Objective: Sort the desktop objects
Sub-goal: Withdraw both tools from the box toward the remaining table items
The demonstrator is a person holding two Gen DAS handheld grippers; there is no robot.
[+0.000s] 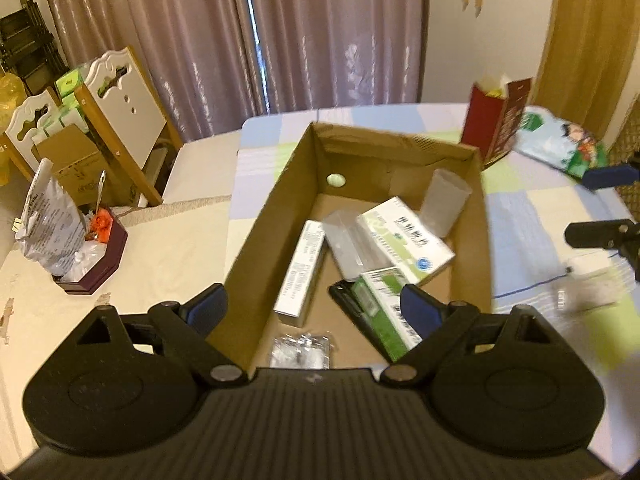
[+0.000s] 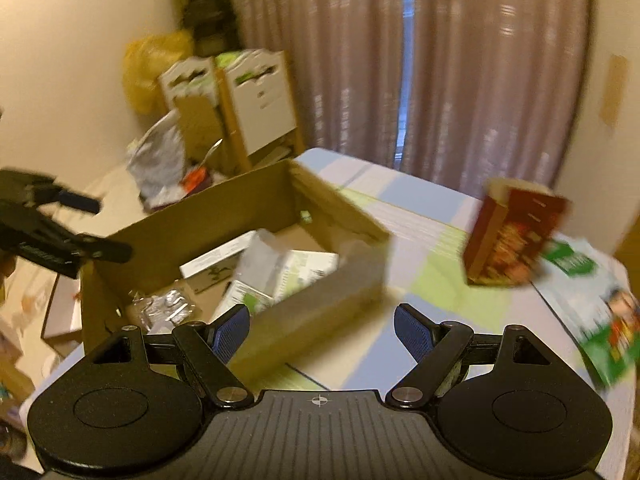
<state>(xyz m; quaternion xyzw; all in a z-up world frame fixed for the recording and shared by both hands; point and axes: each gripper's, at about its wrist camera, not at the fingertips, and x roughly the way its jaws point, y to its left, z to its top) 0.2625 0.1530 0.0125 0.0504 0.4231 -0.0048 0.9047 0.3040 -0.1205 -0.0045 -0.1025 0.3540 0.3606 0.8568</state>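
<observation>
Open brown cardboard box (image 1: 276,216) on the checked tablecloth holds white-green medicine cartons (image 1: 404,240) and a clear plastic cup (image 1: 444,202). Left gripper (image 1: 314,306) hangs over the box's near end, jaws spread, empty. Right gripper (image 2: 322,330) is just outside the box's right wall, jaws spread, empty; a dark red carton (image 2: 514,238) stands right of the box.

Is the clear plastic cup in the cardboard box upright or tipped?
Tipped: the clear plastic cup leans against the cardboard box wall.

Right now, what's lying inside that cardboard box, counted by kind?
Cartons: 3 (long white, white-green, green)
Plastic cup: 1
Clear packet: 1
Foil blister pack: 1
Black flat thing: 1
Total: 7
</observation>
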